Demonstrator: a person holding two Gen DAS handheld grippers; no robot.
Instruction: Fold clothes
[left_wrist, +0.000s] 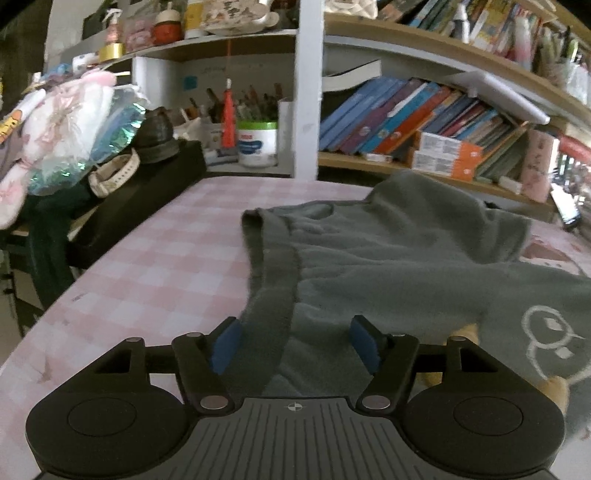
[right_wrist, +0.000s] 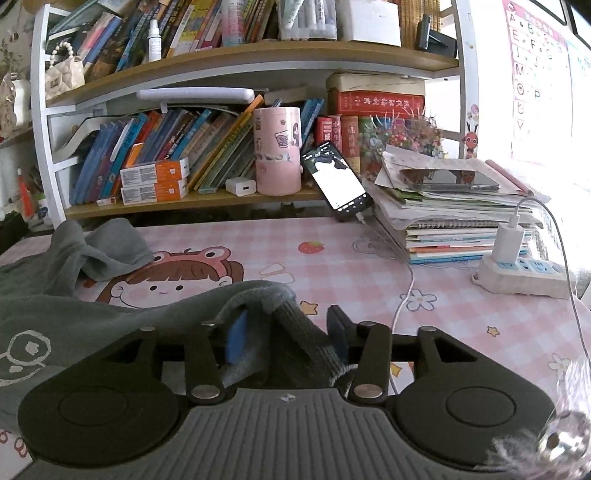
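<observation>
The grey fleece garment (left_wrist: 388, 251) lies rumpled on the pink checked tabletop (left_wrist: 147, 266), its ribbed band running between both claws. The left claw (left_wrist: 293, 345) stands wide, its blue pads either side of the band, not pinching. The right claw (right_wrist: 288, 332) also gapes wide with fabric bunched between. An alphabet poster (right_wrist: 532, 74) shows letters A, B, E, F.

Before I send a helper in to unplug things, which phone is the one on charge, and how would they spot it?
Start at the pink checked tablecloth below the bookshelf. Beside the stack of books and papers at its far right, a phone leans upright against the shelf. Its screen is lit and a white cable runs from its base, unlike the dark phone lying flat atop the stack.
</observation>
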